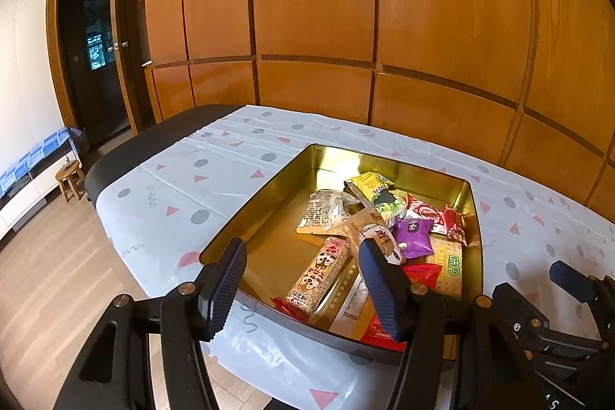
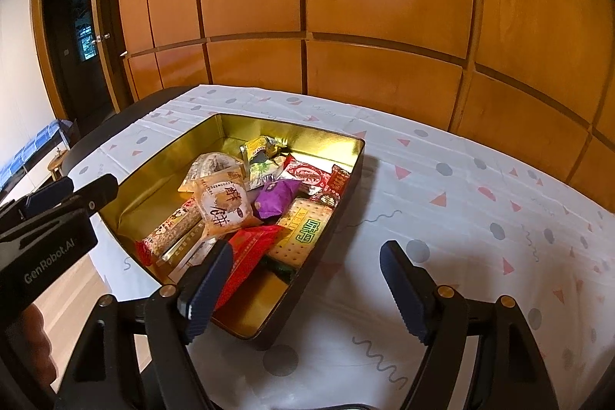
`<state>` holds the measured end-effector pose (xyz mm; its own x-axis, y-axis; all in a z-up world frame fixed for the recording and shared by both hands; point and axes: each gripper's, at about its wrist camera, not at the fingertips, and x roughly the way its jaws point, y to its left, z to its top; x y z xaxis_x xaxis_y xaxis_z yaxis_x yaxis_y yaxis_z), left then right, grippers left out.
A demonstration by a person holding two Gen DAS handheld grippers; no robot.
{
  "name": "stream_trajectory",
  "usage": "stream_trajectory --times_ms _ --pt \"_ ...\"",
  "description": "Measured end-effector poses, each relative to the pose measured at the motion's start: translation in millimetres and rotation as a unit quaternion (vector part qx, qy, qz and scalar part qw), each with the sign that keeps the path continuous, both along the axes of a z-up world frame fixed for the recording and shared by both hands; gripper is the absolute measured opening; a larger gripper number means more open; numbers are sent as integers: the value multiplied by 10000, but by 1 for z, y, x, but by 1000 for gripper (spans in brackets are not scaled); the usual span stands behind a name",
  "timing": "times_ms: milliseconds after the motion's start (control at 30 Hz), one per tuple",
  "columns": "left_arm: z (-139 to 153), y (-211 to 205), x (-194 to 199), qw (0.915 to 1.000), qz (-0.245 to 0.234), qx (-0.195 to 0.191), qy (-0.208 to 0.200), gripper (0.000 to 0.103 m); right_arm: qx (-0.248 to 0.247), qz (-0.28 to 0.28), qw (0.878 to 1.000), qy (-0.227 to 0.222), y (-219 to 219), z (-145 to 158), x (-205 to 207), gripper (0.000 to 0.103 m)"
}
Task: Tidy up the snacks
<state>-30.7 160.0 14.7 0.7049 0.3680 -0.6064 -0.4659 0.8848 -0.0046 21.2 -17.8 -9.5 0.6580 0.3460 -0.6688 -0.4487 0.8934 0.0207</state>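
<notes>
Two hand-held grippers hover over a table (image 2: 461,179) covered in a white cloth with grey dots and pink triangles. The left gripper (image 1: 307,279) has its jaws wide apart, gripping nothing. Just ahead of and between those jaws sits a gold-lined tin (image 1: 269,202), open, with snacks heaped toward its right side. A long sesame bar (image 1: 321,275) lies between the jaws; a purple packet (image 1: 415,235) lies just beyond the right jaw. The right gripper (image 2: 303,283) is also wide open and empty. Its left jaw hangs over the tin's near corner, above a red packet (image 2: 250,248); its right jaw is over bare cloth. A cracker pack (image 2: 303,233) lies between and ahead of them. Wooden wall panels (image 2: 384,6) stand behind.
</notes>
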Motion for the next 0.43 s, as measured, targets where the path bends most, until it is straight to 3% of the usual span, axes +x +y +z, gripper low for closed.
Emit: stream_trajectory --times_ms 300,433 --pt "-4 5 2 9997 -109 -203 74 62 -4 17 10000 -10 0 -1 -1 81" --pt "-2 4 1 9999 -92 -111 8 62 46 -5 10000 -3 -4 -1 0 81"
